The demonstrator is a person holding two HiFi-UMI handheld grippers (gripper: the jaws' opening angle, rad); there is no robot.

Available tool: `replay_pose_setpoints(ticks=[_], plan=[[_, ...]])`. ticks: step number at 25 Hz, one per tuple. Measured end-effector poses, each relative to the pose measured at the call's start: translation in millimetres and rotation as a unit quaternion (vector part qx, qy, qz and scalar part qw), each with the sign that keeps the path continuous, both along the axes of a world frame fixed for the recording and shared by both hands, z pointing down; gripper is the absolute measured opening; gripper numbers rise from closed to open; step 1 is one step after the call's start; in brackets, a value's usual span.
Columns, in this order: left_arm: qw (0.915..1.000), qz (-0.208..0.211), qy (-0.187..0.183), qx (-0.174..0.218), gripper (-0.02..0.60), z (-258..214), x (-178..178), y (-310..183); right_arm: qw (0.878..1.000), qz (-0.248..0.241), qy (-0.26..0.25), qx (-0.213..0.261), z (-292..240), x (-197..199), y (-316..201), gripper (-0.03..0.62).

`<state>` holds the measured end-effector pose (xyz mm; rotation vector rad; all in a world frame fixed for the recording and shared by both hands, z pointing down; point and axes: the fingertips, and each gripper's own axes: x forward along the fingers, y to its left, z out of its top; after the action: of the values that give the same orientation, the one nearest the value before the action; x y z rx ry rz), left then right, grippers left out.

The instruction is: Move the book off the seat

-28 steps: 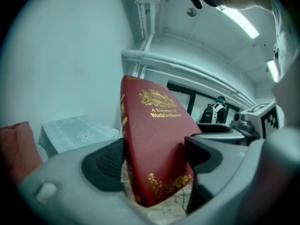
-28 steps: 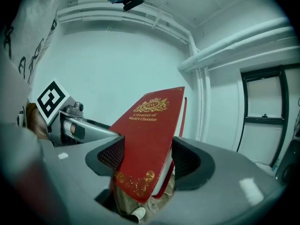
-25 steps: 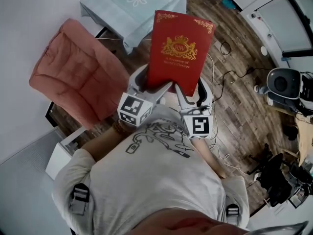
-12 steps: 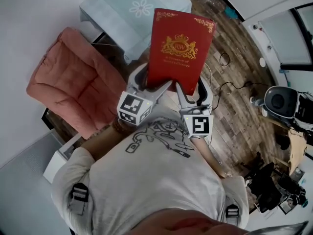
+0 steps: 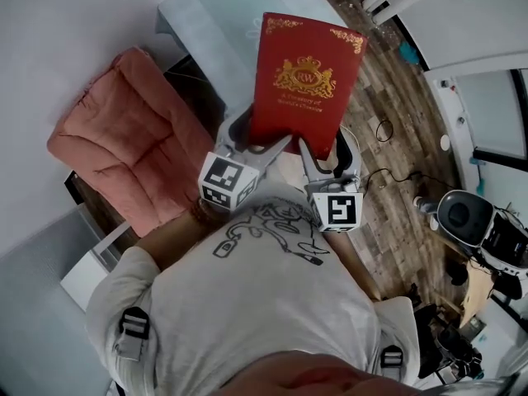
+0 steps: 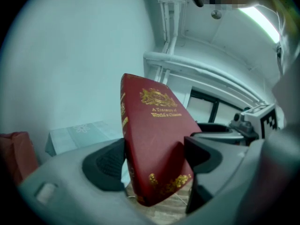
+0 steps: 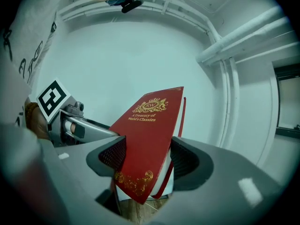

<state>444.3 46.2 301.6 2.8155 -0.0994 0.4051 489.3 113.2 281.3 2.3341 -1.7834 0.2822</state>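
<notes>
In midair: one red book [image 5: 304,81], clamped by jaws of left gripper [image 5: 257,143] and right gripper [image 5: 328,151].

The wooden floor [image 5: 389,81] bears a pink chair [image 5: 124,143], a cloth-covered table [image 5: 216,19], loose cables [image 5: 384,129].

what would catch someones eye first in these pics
The red book with gold lettering stands out first, held up in the middle of the head view with its lower edge clamped by the left gripper and the right gripper. Next comes the pink cushioned seat at the left, which the book is clear of. Above it is a table with a pale flowered cloth.
</notes>
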Motion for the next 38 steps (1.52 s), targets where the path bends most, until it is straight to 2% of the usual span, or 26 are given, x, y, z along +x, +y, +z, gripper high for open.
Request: replay_pose_setpoints(ticks=[4,9,17,24,30,33,38], plan=[[0.9997,-0.023,0.004,0.001,0.388,-5.2,0.0,4.1,1.000,-0.022,0.007,-0.003,-4.0,3.4,3.1,0.302],[0.9982,-0.059,-0.001,-0.012,0.387,9.4,-2.0,-68.8,0.998,-0.064,0.003,-0.005,7.9,5.5,-74.9,0.302],[0.9895,-0.143,-0.013,-0.014,0.387,8.2,-16.2,-97.4,0.989,-0.149,-0.006,-0.001,9.1,0.1,-112.4,0.302],[0.9675,-0.250,-0.029,-0.024,0.387,24.8,-40.8,-132.9,0.967,-0.251,-0.031,-0.008,26.6,-13.0,-162.4,0.302],[0.9442,-0.325,-0.036,-0.038,0.383,33.2,-37.9,-138.9,0.943,-0.330,-0.042,-0.020,35.1,-4.0,-181.3,0.301],[0.9347,-0.351,-0.039,-0.044,0.383,44.3,-35.4,-145.5,0.933,-0.355,-0.049,-0.027,45.9,0.2,-192.6,0.301],[0.9257,-0.374,-0.035,-0.046,0.382,56.8,-27.2,-149.0,0.923,-0.380,-0.052,-0.032,59.4,9.6,-199.5,0.301]])
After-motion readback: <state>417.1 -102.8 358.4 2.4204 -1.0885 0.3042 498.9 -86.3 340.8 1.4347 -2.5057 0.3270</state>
